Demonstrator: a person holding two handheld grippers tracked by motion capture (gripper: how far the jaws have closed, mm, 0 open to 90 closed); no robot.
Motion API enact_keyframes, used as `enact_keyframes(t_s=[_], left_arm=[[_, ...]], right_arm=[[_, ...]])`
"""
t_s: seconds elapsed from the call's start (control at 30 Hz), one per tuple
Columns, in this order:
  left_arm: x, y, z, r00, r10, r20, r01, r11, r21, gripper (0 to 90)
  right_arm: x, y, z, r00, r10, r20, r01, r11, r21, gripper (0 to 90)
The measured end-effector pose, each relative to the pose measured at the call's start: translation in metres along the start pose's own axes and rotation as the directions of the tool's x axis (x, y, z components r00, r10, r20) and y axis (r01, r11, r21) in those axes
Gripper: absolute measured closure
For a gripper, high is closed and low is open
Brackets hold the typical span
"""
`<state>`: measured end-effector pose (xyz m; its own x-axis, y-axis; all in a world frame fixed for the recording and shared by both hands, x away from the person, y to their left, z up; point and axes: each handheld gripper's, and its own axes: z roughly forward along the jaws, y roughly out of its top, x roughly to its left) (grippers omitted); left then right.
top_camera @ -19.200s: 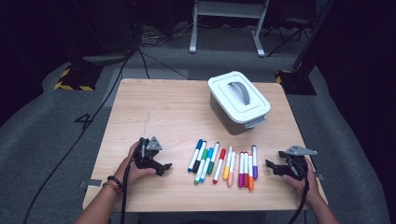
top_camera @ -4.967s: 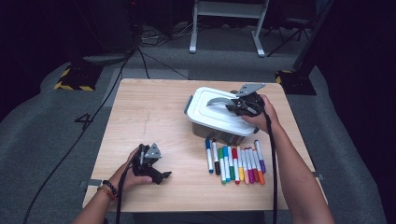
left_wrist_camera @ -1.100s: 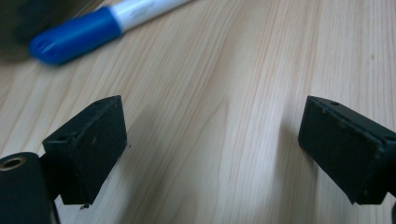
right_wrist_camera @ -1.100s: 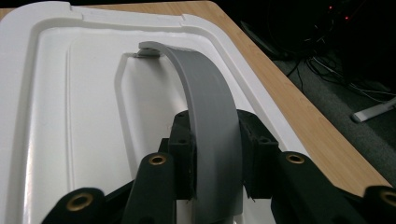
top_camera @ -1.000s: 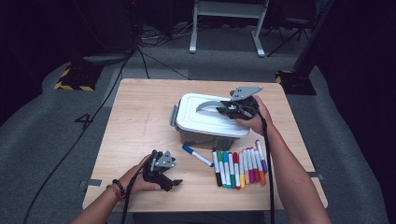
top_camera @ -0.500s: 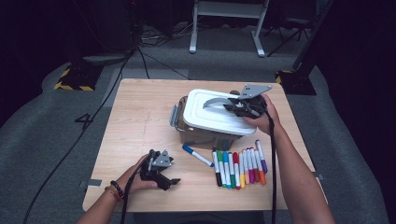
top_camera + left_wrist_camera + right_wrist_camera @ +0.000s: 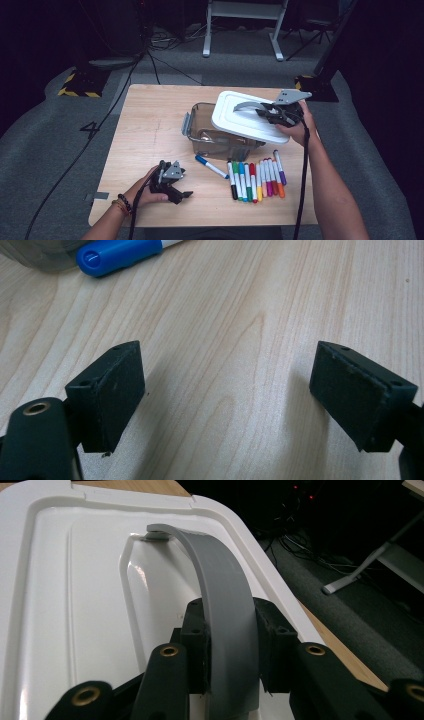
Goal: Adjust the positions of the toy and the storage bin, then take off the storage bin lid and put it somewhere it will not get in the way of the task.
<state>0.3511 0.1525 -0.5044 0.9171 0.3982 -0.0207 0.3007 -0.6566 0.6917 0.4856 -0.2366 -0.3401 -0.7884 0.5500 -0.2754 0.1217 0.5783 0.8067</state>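
Observation:
My right gripper is shut on the grey arched handle of a white lid. It holds the lid tilted above the right part of a clear plastic box, whose left side stands uncovered. In the right gripper view the pads press both sides of the handle over the lid. My left gripper rests on the table near the front left, its jaws open over bare wood. A blue-capped marker lies just right of it, and its cap lies ahead of the jaws.
A row of several coloured markers lies in front of the box, under my right forearm. The wooden table has bare room at its left and back. Dark floor, cables and a stand leg surround it.
The lid has come up off the box and shifted right and slightly up with my right gripper, uncovering the box's left side. My left gripper has stayed where it was.

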Motion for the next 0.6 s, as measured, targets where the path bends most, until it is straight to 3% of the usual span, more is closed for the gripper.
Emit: enact_keyframes(t_s=[0.3, 0.6], left_arm=[[0.001, 0.0, 0.0, 1.0, 0.006, 0.004, -0.006, 1.0, 0.001, 14.7], [0.0, 0.0, 0.0, 1.0, 0.004, 0.002, -0.004, 1.0, 0.001, 14.6]], right_arm=[[-0.014, -0.018, -0.027, 0.9971, 0.029, 0.071, -0.03, 0.999, 0.013, 70.0], [-0.031, -0.043, -0.058, 0.9859, 0.078, 0.148, -0.082, 0.996, 0.023, 70.0]])
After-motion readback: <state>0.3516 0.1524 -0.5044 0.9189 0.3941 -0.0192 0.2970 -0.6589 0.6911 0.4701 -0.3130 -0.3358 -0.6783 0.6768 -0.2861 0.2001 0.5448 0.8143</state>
